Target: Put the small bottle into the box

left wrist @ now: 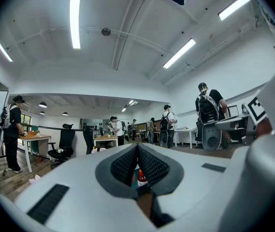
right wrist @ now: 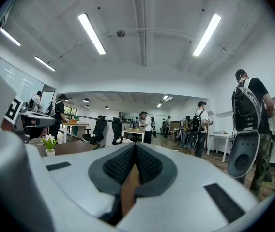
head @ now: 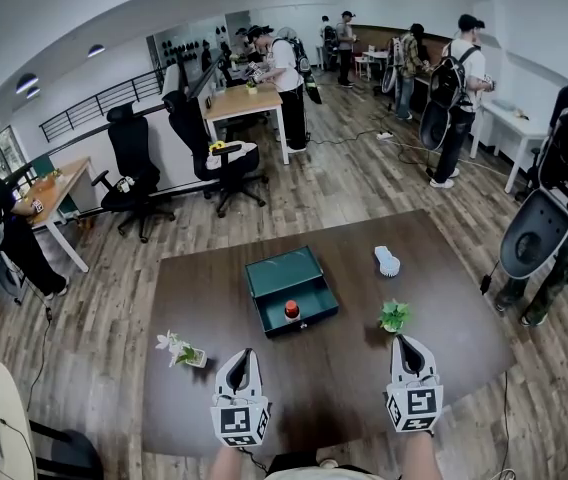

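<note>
A small bottle (head: 291, 310) with a red cap stands upright inside the open green box (head: 274, 273) at the middle of the brown table (head: 444, 298). My left gripper (head: 242, 354) rests near the front edge, below and left of the box, with its jaws shut and nothing in them. In the left gripper view the bottle (left wrist: 141, 178) shows through the slit below the closed pads of the left gripper (left wrist: 137, 147). My right gripper (head: 411, 345) is at the front right, shut and empty; in its own view the right gripper (right wrist: 135, 147) has its pads pressed together.
A white brush (head: 387, 261) lies right of the box. A small green potted plant (head: 394, 315) stands just ahead of the right gripper, also seen as the plant (right wrist: 49, 143). A white-flowered pot (head: 179, 349) sits at the front left. Office chairs, desks and people fill the room behind.
</note>
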The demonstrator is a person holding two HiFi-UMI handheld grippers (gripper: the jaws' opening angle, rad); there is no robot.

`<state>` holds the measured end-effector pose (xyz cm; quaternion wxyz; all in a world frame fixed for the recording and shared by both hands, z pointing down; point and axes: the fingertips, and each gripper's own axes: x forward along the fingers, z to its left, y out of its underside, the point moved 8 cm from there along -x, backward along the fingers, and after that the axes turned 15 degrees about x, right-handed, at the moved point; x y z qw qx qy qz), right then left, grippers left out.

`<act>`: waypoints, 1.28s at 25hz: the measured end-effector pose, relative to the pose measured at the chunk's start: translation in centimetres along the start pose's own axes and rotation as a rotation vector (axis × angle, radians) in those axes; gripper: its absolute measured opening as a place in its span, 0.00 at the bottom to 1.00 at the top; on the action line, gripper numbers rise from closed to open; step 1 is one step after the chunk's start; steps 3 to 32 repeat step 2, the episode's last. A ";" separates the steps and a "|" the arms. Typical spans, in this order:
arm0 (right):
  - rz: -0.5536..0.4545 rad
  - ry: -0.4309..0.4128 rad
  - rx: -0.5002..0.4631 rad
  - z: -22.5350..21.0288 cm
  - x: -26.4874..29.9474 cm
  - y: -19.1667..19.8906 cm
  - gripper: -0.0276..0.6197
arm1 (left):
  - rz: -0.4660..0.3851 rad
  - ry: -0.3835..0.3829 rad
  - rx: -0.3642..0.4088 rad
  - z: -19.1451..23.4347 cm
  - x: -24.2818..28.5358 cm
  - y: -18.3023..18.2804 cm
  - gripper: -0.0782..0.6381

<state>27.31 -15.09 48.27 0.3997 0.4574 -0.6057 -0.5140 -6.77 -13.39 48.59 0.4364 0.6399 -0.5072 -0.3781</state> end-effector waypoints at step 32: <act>0.001 0.002 0.000 -0.1 0.0 -0.1 0.04 | -0.001 0.000 0.002 -0.1 0.1 -0.1 0.11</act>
